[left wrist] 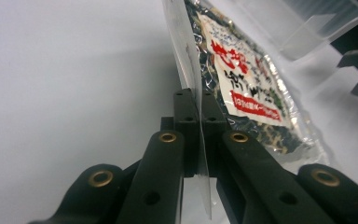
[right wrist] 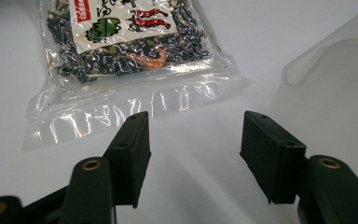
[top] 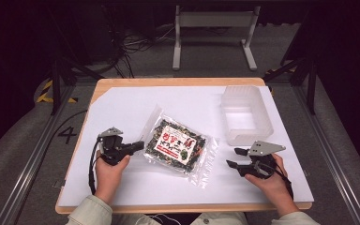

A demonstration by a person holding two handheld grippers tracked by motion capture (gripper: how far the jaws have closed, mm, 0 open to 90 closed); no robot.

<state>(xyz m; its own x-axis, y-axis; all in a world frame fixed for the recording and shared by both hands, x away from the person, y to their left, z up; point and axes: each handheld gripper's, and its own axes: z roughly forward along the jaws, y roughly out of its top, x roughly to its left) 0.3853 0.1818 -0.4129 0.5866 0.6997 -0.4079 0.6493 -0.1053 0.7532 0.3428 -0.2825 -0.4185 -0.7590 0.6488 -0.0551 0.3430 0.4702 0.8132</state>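
— Jaws first: how do they stand?
— On the left gripper they are clenched on the clear edge of a sealed plastic packet; in the left gripper view the film runs straight up between the two pads. The right gripper is spread wide, gripping nothing, just short of the packet's crinkled transparent seal.

— What is in the packet?
— Dark, dried-looking shreds with green and orange bits, under a white label with red print. I cannot read it.

— Where does it lie?
— Mid-tabletop on a white sheet, between the two grippers, tilted on a diagonal.

— Any other container?
— A translucent plastic bin at the far right of the sheet, beyond the right gripper. Nothing shows inside it.

— And the surroundings?
— A wooden tabletop shows around the sheet. A person's hands and pale sleeves come in from the near edge. Grey floor lies beyond, with cables, a white metal stand, dark frame legs, and a "4" marked at the left.
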